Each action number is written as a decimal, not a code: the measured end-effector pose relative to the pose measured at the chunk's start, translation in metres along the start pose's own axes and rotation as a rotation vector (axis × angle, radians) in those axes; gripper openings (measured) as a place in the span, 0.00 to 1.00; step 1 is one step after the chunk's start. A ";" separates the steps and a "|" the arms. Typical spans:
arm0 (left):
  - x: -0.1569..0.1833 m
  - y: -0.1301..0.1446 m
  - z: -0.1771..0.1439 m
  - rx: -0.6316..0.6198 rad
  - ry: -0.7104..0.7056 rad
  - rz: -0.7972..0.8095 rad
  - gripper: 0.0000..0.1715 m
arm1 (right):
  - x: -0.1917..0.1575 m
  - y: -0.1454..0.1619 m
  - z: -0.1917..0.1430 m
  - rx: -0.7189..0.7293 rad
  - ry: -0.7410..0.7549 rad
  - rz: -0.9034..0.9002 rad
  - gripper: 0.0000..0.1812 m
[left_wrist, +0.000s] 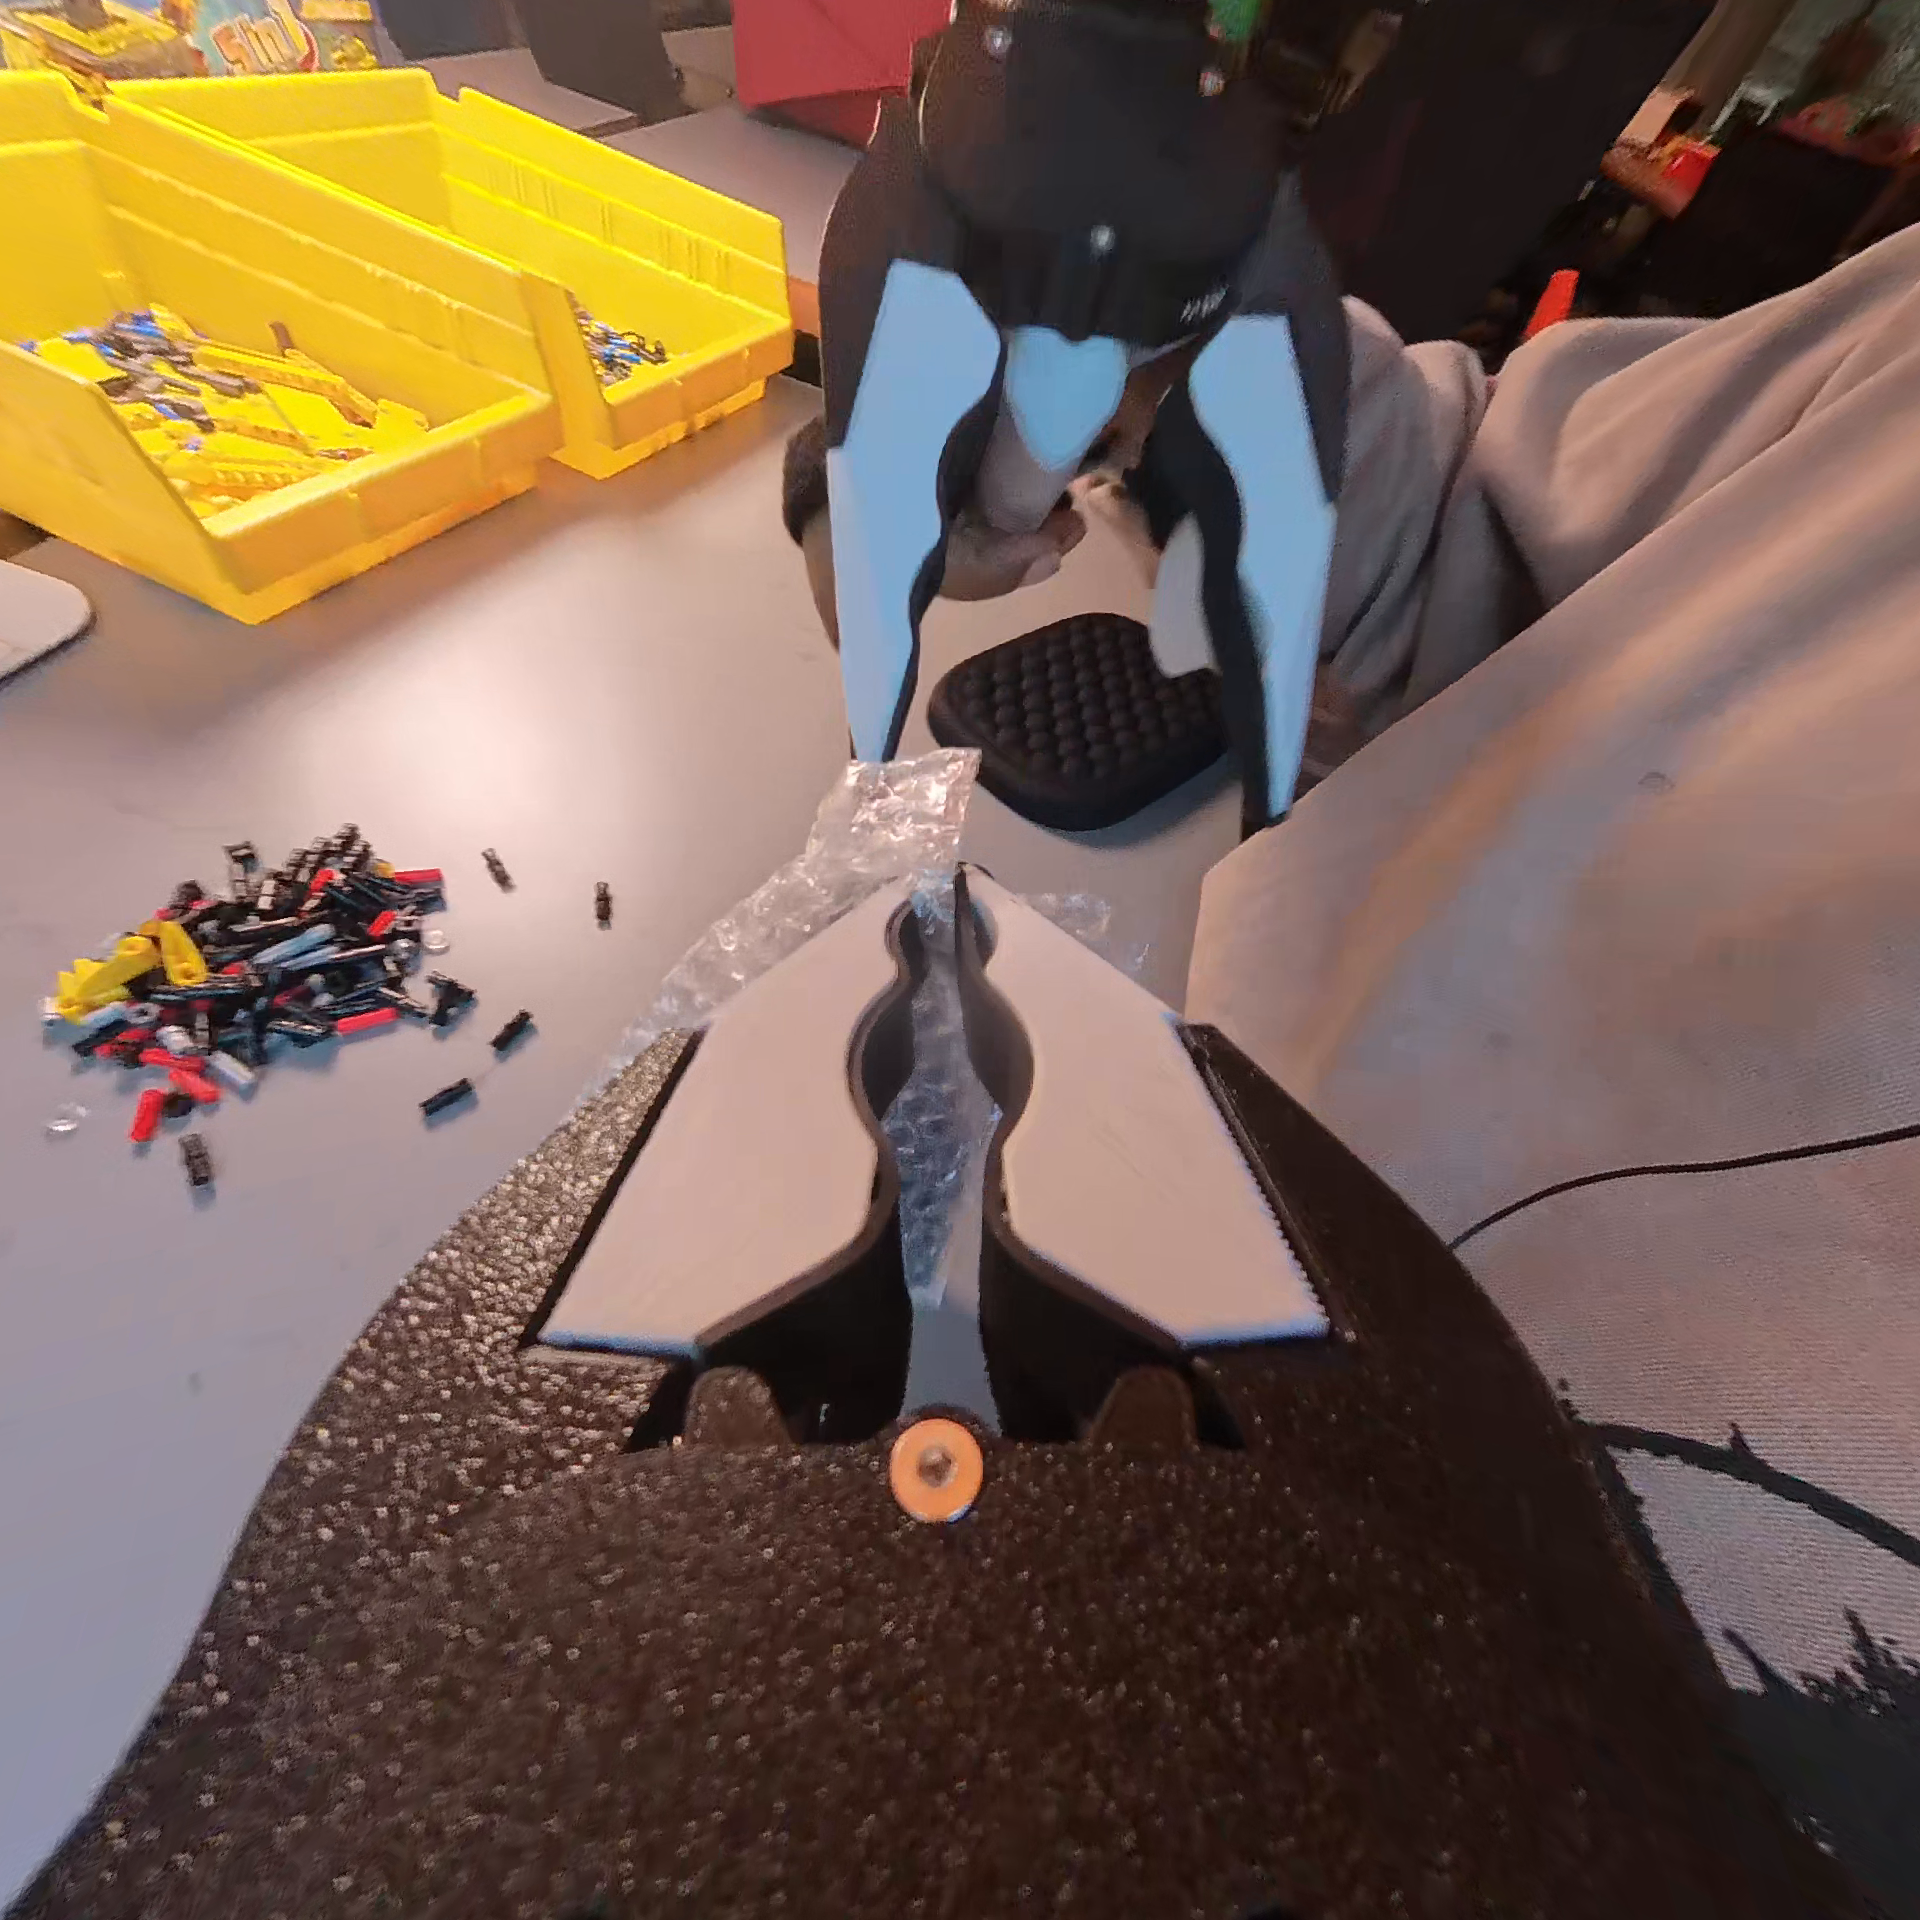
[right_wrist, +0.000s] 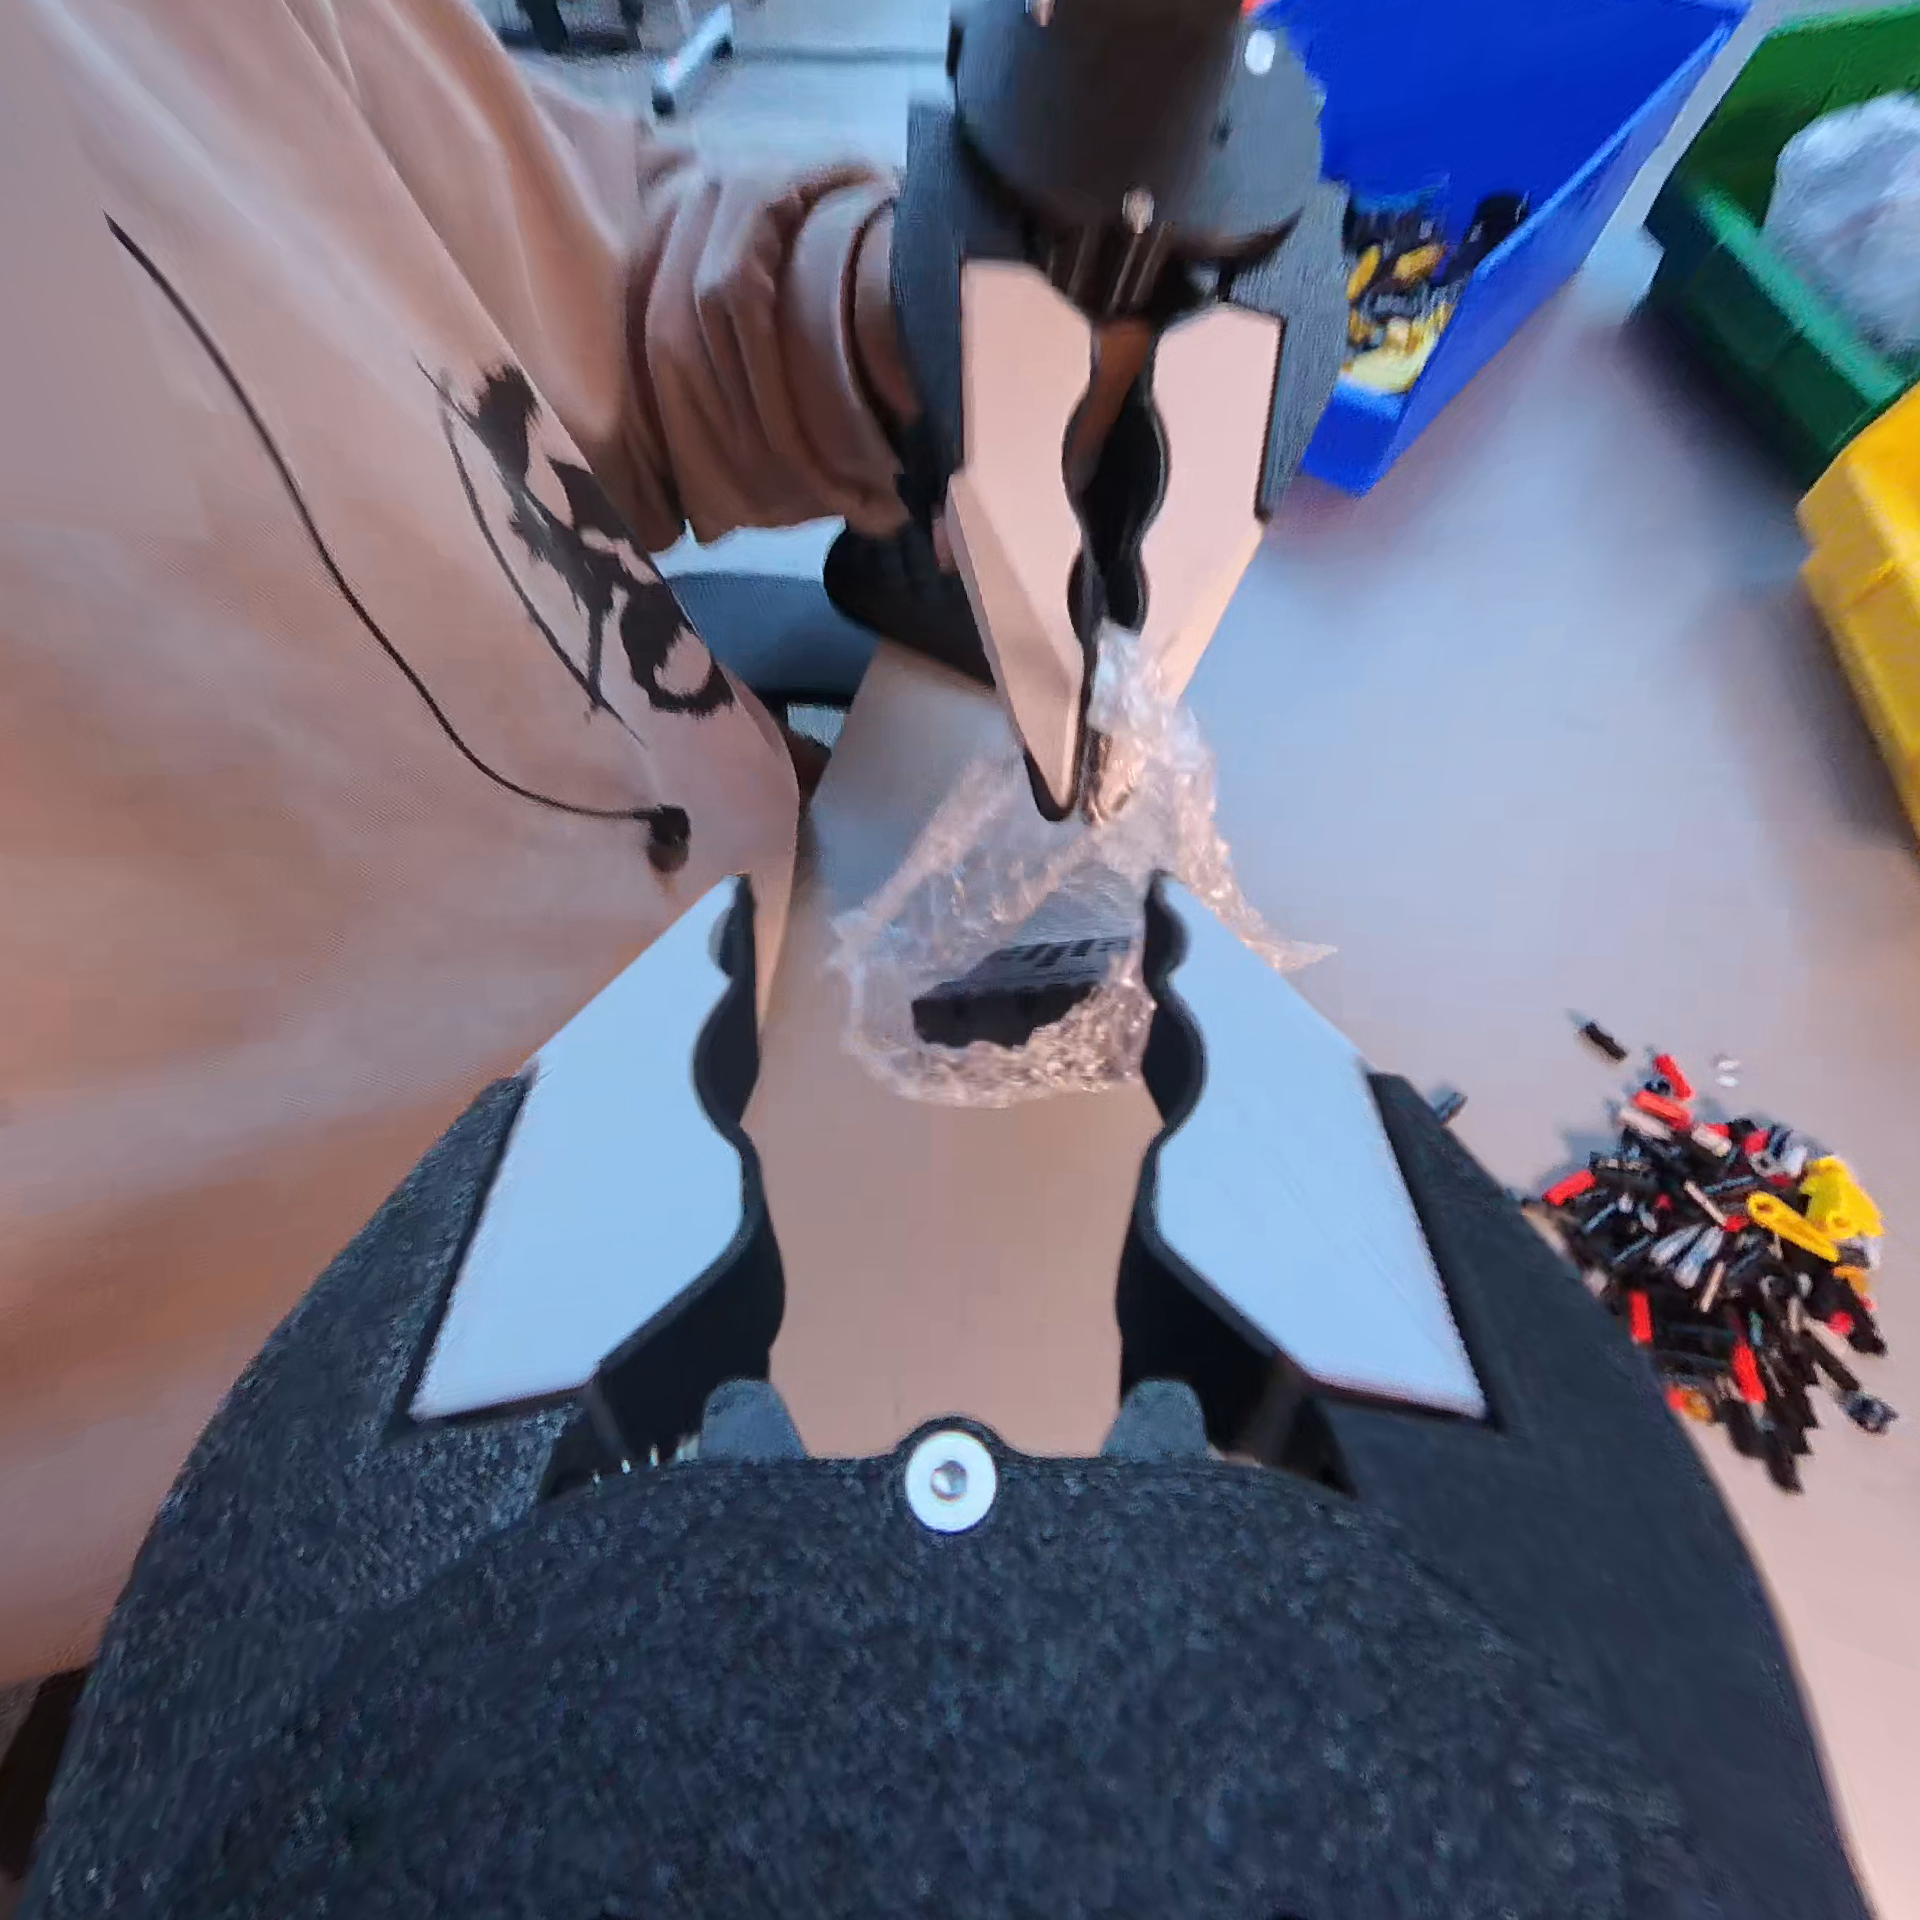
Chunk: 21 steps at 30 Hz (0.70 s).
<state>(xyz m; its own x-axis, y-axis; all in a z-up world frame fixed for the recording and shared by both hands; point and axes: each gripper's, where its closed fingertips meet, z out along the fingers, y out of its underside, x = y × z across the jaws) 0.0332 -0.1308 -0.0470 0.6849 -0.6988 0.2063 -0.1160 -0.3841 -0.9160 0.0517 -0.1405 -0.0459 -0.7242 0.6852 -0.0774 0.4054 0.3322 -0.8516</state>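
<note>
My left gripper (left_wrist: 940, 883) is shut on a crumpled clear plastic bag (left_wrist: 894, 821) and holds it above the grey table (left_wrist: 520, 727). In the right wrist view the left gripper (right_wrist: 1086, 805) hangs tips down, pinching the top of the bag (right_wrist: 997, 935); a dark shape shows through the plastic. My right gripper (right_wrist: 951, 894) is open, with the bag between its fingertips. In the left wrist view the right gripper (left_wrist: 1081, 774) stands opposite, open, and its left finger (left_wrist: 883, 623) reaches the bag's top edge. A pile of small black, red and yellow pieces (left_wrist: 260, 987) lies on the table.
Yellow bins (left_wrist: 312, 364) with small parts stand at the far left. A black studded pad (left_wrist: 1081, 717) lies under the right gripper. A blue bin (right_wrist: 1455, 260), a green bin (right_wrist: 1766, 260) and a yellow bin (right_wrist: 1870, 623) stand nearby. The pile of pieces (right_wrist: 1725, 1247) and the person's beige sweatshirt (right_wrist: 260, 623) are close. The grippers are tip to tip, or close to it.
</note>
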 end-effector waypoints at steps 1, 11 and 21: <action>-0.003 -0.002 -0.003 -0.001 -0.025 0.025 0.00 | -0.005 -0.006 -0.004 0.011 -0.031 -0.007 0.47; -0.011 -0.003 -0.009 -0.017 -0.130 0.083 0.01 | 0.042 0.039 0.057 -0.434 0.305 -0.317 0.64; -0.058 0.011 -0.037 0.085 -0.347 -0.029 0.00 | 0.013 0.048 0.063 -0.338 0.102 -0.240 0.31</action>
<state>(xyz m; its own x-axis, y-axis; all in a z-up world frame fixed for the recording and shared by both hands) -0.0343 -0.1167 -0.0569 0.8923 -0.4361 0.1166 -0.0426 -0.3386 -0.9400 0.0269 -0.1566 -0.1203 -0.7685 0.6172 0.1685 0.4041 0.6725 -0.6201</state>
